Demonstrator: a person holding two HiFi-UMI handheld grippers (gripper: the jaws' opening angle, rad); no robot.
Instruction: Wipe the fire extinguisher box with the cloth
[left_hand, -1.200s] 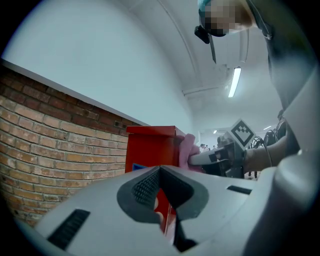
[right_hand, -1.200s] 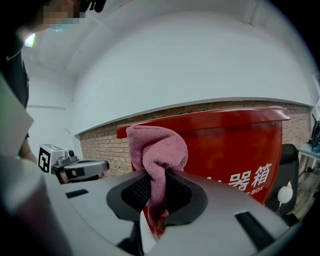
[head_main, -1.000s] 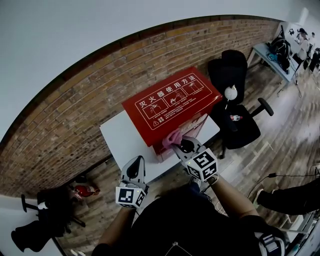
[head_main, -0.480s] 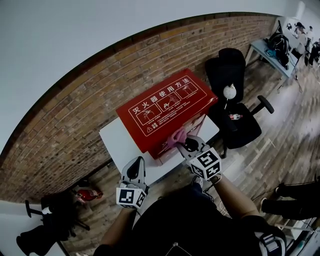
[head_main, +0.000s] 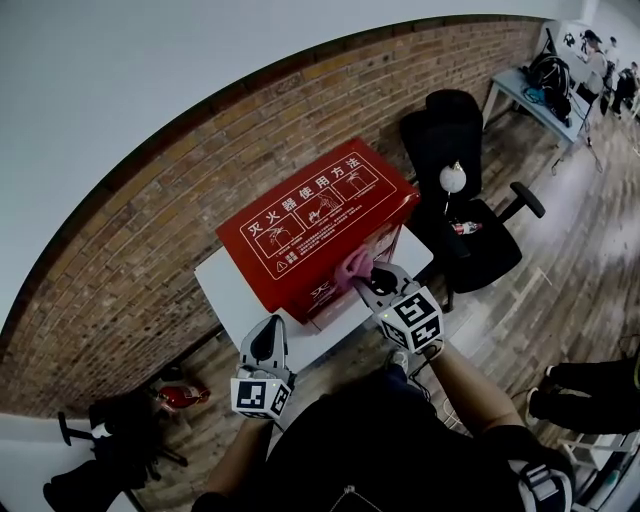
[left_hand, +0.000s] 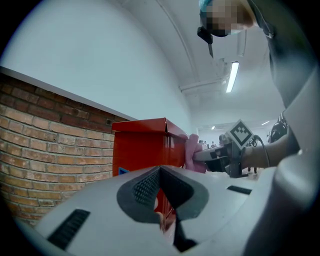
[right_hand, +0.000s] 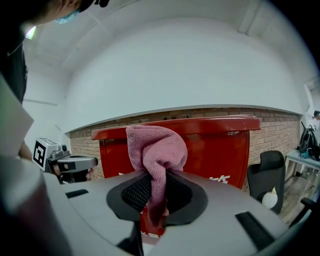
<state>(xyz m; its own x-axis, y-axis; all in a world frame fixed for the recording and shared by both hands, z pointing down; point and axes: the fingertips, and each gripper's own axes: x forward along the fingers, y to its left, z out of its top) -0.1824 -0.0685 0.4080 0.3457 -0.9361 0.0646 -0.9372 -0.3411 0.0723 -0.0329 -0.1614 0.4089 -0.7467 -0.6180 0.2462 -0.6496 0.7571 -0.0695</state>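
Your right gripper (head_main: 368, 283) is clamped tight on the pink cloth (right_hand: 155, 147). A fold is pinched between the pads, and the rest bunches up in front of the jaws. The red fire extinguisher box (head_main: 320, 215) stands on the white table (head_main: 232, 290) directly ahead of that gripper, with its long axis running side to side along the brick wall (head_main: 120, 260), across your line of reach. The bunched cloth sits against the box's front face just under the lid's front edge, toward the right end, and from the left gripper view it appears to be touching there. Most of that face, and all of the printed lid, stretches away to your left, so the wipe probably needs to run leftward along the long axis rather than push further in. Your left gripper (head_main: 268, 338) has its jaws closed with nothing between them. It hangs low by the table's near edge, apart from the box and off its left front, so the right hand is clearly the nearer one.
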